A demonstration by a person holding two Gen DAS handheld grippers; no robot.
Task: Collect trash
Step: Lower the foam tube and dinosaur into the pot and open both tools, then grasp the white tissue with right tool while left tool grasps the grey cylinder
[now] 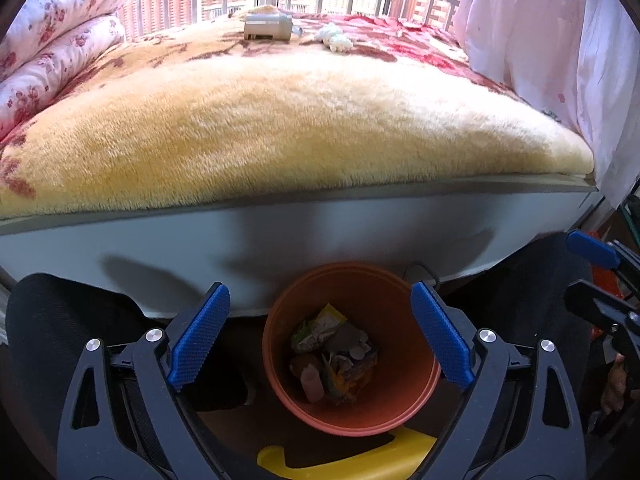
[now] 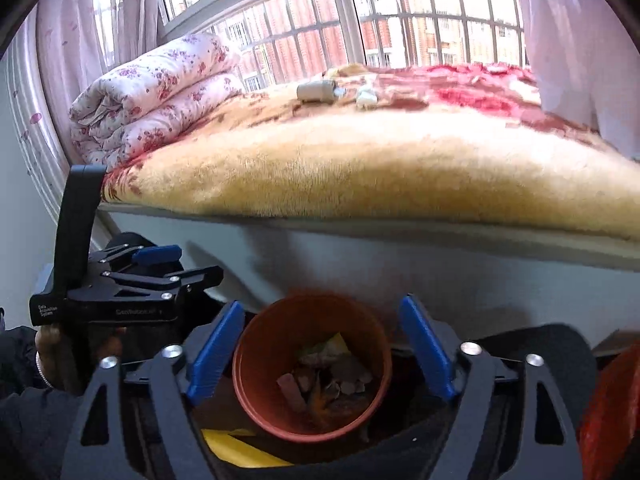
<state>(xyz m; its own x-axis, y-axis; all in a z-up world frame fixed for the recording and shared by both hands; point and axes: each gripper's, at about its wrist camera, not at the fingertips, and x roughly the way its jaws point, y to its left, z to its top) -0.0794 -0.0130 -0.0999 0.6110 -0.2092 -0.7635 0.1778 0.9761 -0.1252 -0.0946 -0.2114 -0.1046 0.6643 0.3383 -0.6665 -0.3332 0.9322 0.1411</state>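
Observation:
An orange bin (image 1: 384,304) stands on the floor against the bed base, with wrappers and scraps (image 1: 336,352) inside. My left gripper (image 1: 320,336) is open and empty, its blue pads either side of the bin, above it. My right gripper (image 2: 322,344) is open and empty over the same bin (image 2: 280,332). On the far side of the bed lie a grey carton (image 1: 267,28) and a crumpled white tissue (image 1: 334,38); both show in the right wrist view, carton (image 2: 318,90) and tissue (image 2: 366,98).
A plush yellow and red blanket (image 1: 300,120) covers the bed. A folded floral quilt (image 2: 156,100) lies at its left end. Pink curtains (image 1: 560,48) hang at right. A yellow object (image 1: 344,458) lies below the bin. The left gripper's body (image 2: 120,284) shows at left in the right wrist view.

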